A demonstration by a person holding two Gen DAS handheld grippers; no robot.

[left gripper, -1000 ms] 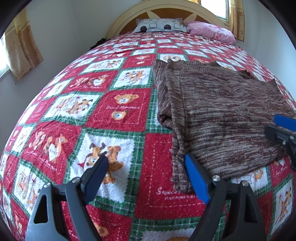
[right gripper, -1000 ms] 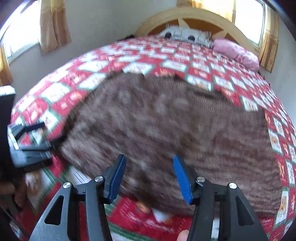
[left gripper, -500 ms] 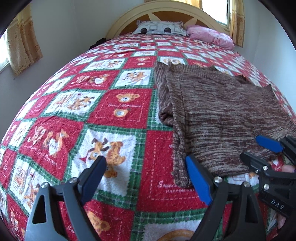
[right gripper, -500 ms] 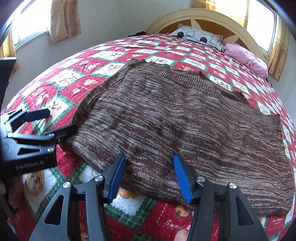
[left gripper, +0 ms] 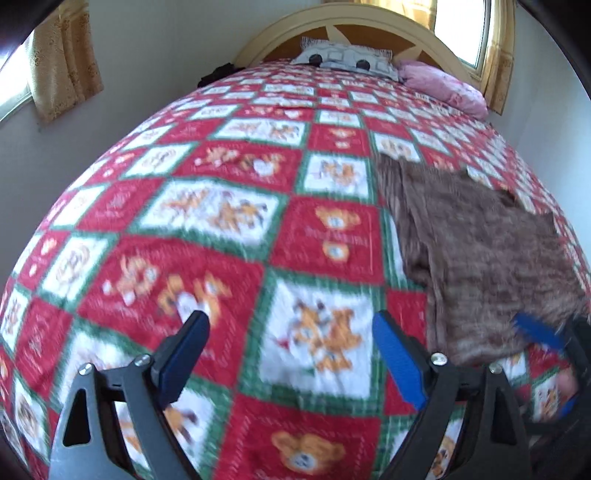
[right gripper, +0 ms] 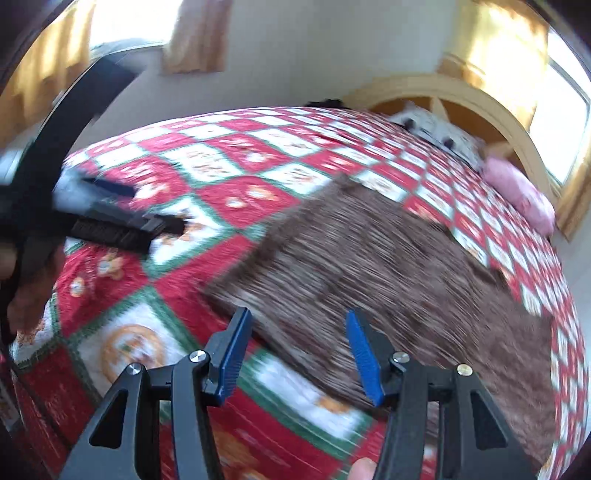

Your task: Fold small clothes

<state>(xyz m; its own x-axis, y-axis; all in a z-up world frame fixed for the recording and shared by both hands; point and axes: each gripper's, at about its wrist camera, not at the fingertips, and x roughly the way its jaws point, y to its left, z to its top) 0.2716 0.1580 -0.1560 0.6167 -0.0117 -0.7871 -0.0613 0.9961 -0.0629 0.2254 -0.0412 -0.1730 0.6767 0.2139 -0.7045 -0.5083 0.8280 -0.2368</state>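
Note:
A brown knitted garment point(left gripper: 480, 258) lies flat, partly folded, on the red, green and white patchwork quilt point(left gripper: 229, 221); it also shows in the right wrist view point(right gripper: 388, 266). My left gripper point(left gripper: 291, 354) is open and empty over the quilt, left of the garment's near corner. My right gripper point(right gripper: 295, 347) is open and empty above the garment's near edge. The right gripper appears at the right edge of the left wrist view point(left gripper: 546, 339); the left gripper appears at the left of the right wrist view point(right gripper: 122, 218). Both views are motion-blurred.
A curved wooden headboard point(left gripper: 354, 22) with a grey patterned pillow point(left gripper: 343, 59) and a pink pillow point(left gripper: 443, 88) is at the far end. Curtained windows point(left gripper: 59, 66) are on the left wall and behind the headboard. The quilt's near edge drops off point(right gripper: 37, 387).
Both grippers have swung left and pulled back from the garment; the left one now sits over bare quilt. Both stay open and empty. The garment has not moved.

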